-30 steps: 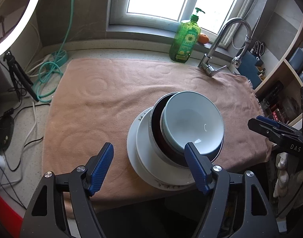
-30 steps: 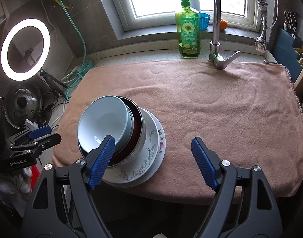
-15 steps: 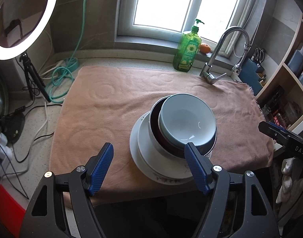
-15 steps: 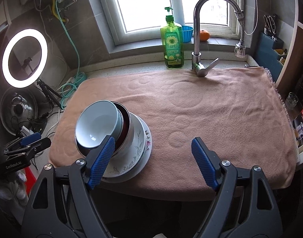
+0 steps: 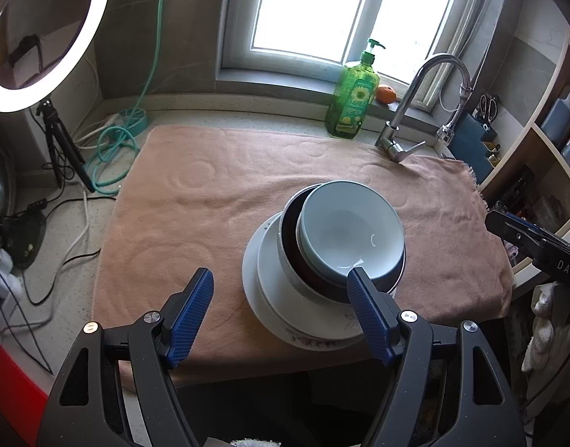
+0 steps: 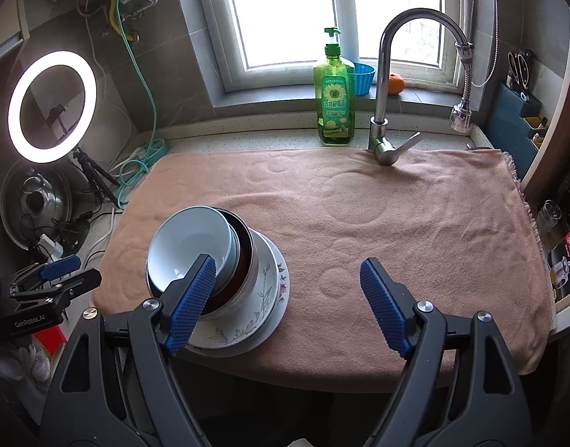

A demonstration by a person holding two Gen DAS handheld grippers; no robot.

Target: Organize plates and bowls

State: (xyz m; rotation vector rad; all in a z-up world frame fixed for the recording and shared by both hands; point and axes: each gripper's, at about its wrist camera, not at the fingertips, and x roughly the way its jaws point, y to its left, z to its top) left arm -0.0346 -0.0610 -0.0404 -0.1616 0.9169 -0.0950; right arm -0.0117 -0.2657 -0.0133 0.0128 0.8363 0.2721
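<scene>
Pale-blue bowl (image 5: 350, 236) tops the finished stack, lower centre of frame.
Left gripper (image 5: 279, 311) and right gripper (image 6: 286, 301), both spread and empty, have pulled back; stacking looks complete.

left tool (image 5: 279, 303): jaws apart, empty | right tool (image 6: 288, 292): jaws apart, empty

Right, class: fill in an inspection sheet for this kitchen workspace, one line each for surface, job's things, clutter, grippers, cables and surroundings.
Surface: pink towel covering the counter.
Job's things: pale blue bowl nested in dark bowl, on stacked plates, near the towel's front edge.
Clutter: green soap bottle behind the towel.
Grippers: left hand-held gripper and right hand-held gripper both open, holding nothing.
Cables: teal hose, loose wires left of the towel.
Surroundings: faucet, window, ring light.
</scene>
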